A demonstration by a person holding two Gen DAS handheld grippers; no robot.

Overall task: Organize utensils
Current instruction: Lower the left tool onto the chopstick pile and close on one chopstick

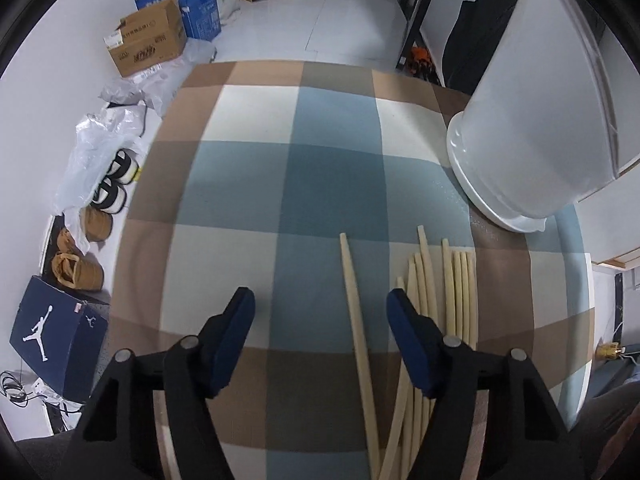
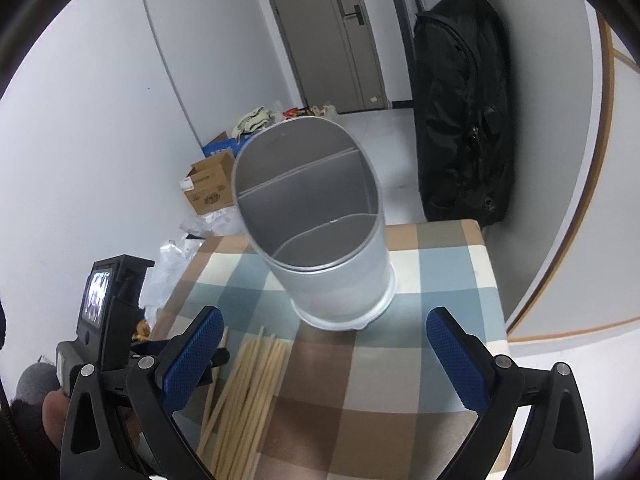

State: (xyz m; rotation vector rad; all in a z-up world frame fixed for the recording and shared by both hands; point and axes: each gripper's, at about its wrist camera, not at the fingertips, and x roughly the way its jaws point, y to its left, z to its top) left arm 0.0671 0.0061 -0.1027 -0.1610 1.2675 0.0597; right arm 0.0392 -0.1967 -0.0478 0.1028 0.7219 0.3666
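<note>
Task at start: chopsticks (image 1: pixel 430 280) loose on desk (image 1: pixel 240 184), none in holder (image 2: pixel 316 216), compartments empty. Holder stands just beyond pile. Left gripper (image 1: pixel 320 304) over one stray stick, jaws wide, empty. Right gripper (image 2: pixel 324 334) jaws wide, empty.

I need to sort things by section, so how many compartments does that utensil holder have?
3 in the utensil holder: one far compartment, one middle compartment, one near compartment, all seemingly empty, though their bottoms are partly hidden.

Black tongs (image 1: pixel 320 312), blue ribbed pads (image 2: pixel 456 356)
</note>
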